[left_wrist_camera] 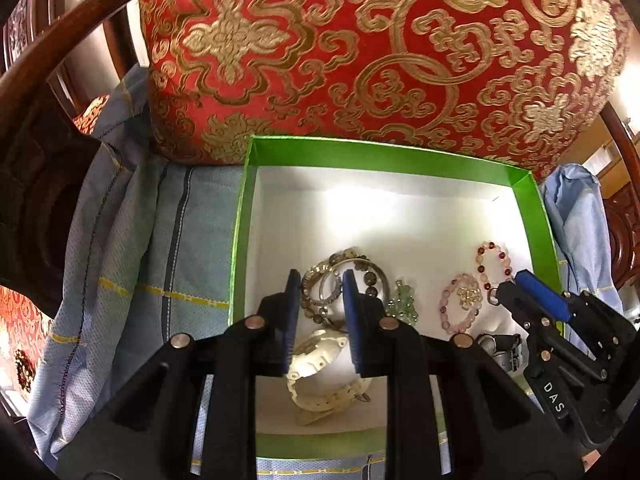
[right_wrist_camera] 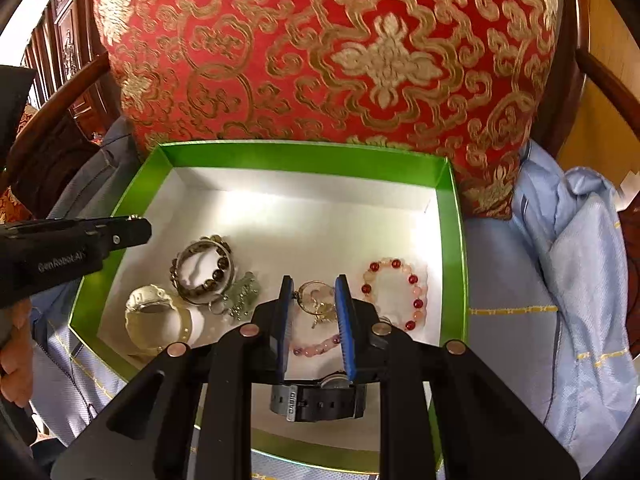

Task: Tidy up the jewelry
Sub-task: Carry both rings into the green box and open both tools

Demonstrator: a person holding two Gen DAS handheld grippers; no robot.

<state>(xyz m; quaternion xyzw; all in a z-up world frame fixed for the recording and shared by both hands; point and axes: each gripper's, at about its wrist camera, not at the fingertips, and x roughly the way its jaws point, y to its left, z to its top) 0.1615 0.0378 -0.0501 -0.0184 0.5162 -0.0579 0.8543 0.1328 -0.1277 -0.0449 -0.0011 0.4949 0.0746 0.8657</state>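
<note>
A green box (left_wrist_camera: 360, 151) with a white floor sits on blue cloth; it also shows in the right wrist view (right_wrist_camera: 304, 156). Inside lie a white watch (left_wrist_camera: 320, 356) (right_wrist_camera: 154, 316), a brown bead bracelet (left_wrist_camera: 344, 280) (right_wrist_camera: 204, 268), a green charm (left_wrist_camera: 402, 304) (right_wrist_camera: 242, 296), a pink bracelet (left_wrist_camera: 460, 304) (right_wrist_camera: 316, 344), a red-and-pink bead bracelet (left_wrist_camera: 494, 264) (right_wrist_camera: 396, 292) and a black watch (left_wrist_camera: 504, 352) (right_wrist_camera: 316, 400). My left gripper (left_wrist_camera: 320, 284) is open over the white watch and brown bracelet. My right gripper (right_wrist_camera: 313, 286) is open over the pink bracelet and black watch.
A red and gold patterned cushion (left_wrist_camera: 380, 48) (right_wrist_camera: 328, 48) stands right behind the box. Wooden chair arms (left_wrist_camera: 60, 48) (right_wrist_camera: 608, 76) curve on both sides. Bunched blue cloth (right_wrist_camera: 576, 240) lies right of the box.
</note>
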